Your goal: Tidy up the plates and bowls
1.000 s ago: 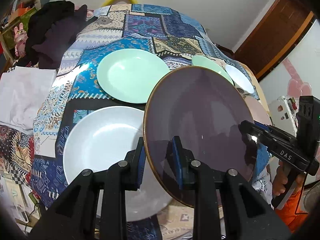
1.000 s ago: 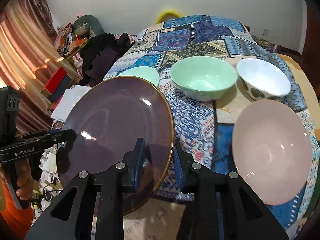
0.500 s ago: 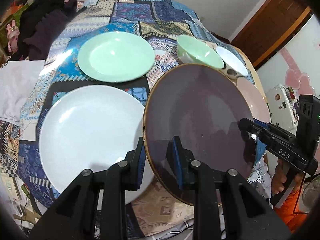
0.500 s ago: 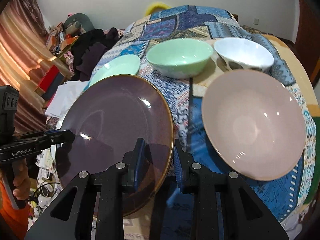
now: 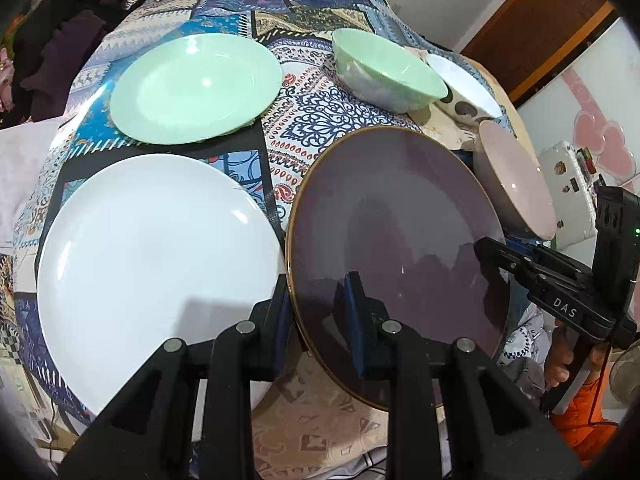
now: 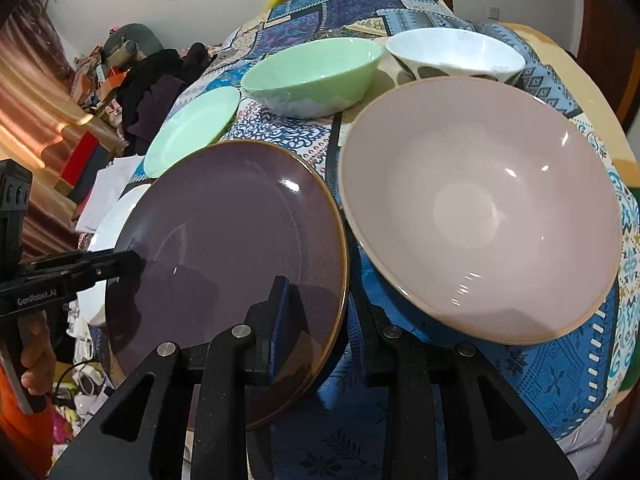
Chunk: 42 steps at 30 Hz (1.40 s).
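Left wrist view: left gripper (image 5: 318, 312) and right gripper (image 6: 320, 320) both clamp the purple plate (image 5: 394, 232). White plate (image 5: 156, 248) lies just left, likely its stack.

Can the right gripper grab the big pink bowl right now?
Probably not yet: the right gripper is shut on the purple plate, which the left gripper clamps too. The pink bowl sits unblocked beside it.

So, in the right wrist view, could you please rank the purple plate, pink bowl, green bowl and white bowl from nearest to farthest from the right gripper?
1. Purple plate, clamped in the right gripper.
2. Pink bowl, just right of it.
3. Green bowl, behind, centre.
4. White bowl, far right; only slightly beyond the green.
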Tool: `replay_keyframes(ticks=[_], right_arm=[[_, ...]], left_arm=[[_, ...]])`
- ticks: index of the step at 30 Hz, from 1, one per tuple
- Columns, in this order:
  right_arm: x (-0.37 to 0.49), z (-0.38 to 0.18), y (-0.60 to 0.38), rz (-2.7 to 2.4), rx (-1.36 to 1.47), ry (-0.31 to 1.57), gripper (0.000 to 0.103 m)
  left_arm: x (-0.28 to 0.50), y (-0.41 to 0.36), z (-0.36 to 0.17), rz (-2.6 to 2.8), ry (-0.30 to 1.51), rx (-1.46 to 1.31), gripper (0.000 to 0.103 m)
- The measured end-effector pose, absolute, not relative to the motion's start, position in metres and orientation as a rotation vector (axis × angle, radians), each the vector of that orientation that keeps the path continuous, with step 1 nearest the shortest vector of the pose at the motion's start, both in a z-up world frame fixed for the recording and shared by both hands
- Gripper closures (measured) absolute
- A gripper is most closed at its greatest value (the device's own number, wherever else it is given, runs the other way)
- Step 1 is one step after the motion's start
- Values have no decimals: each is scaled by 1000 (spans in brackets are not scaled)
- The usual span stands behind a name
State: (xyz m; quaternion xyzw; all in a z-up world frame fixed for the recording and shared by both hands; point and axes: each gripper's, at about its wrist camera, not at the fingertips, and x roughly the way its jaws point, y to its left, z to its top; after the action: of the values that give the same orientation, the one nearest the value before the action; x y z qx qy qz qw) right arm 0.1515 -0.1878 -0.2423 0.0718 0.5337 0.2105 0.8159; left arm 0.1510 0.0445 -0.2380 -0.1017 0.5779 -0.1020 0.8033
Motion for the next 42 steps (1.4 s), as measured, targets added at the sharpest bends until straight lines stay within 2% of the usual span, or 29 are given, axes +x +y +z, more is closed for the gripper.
replay_keyframes(ticks=[17,25,31,34,38,42], right_arm=[[149,-239,-195,418,139,1128,77],[140,-220,-197,418,109,1089,77],[135,-198,-187,437,83,1034,69],[132,-188,-176,455,64,1002,64],[132,-175,-156,496,29,957,54],[133,-169,-132,541,-12,929,48]], left_arm=[[170,40,-249,-219,1244,-168,78],[157,46,-225,-196,1165,-147,78],[135,56,-197,-146,1082,-143,77],[124,66,-185,-118,1052,-159,72],[108,86,-171,-58,999,-168,52],[95,108,-165,-1,973,-179,44]])
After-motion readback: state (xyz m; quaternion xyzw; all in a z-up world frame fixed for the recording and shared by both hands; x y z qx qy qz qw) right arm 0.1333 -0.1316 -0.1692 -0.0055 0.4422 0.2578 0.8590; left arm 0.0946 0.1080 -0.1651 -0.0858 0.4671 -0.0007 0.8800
